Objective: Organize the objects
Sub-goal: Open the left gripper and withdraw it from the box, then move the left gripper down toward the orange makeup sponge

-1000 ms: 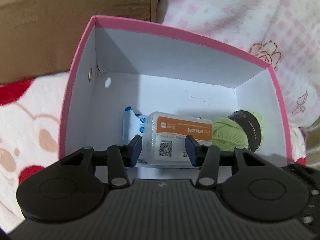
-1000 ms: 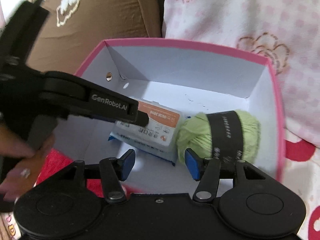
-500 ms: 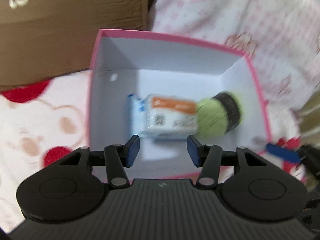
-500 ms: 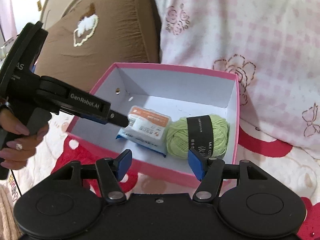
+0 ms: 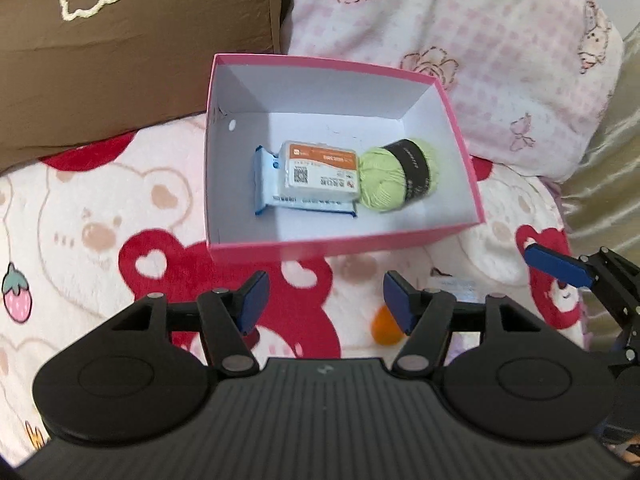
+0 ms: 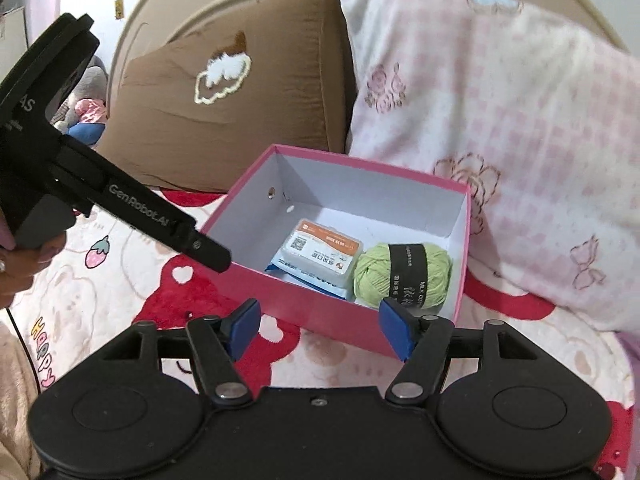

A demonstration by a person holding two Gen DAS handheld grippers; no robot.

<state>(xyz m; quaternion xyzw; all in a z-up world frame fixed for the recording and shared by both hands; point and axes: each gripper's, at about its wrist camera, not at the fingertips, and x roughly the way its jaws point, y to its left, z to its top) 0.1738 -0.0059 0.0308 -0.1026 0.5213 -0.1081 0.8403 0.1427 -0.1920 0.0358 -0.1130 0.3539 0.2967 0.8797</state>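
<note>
Pink box mid-frame holds tissue pack and green yarn side by side, so both grippers hang over the blanket, jaws just widening, empty.

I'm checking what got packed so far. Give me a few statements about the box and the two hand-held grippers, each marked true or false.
1. The green yarn ball lies inside the pink box. True.
2. The yarn carries a white band. False: its band is black.
3. The tissue pack lies to the left of the yarn, touching it. True.
4. The left hand-held gripper grips the tissue pack. False: its jaws have just been opening and nothing is between them.
5. The right hand-held gripper is open with nothing held. True.
6. The box sits on a bare wooden table. False: it sits on a bear-print blanket.
</note>
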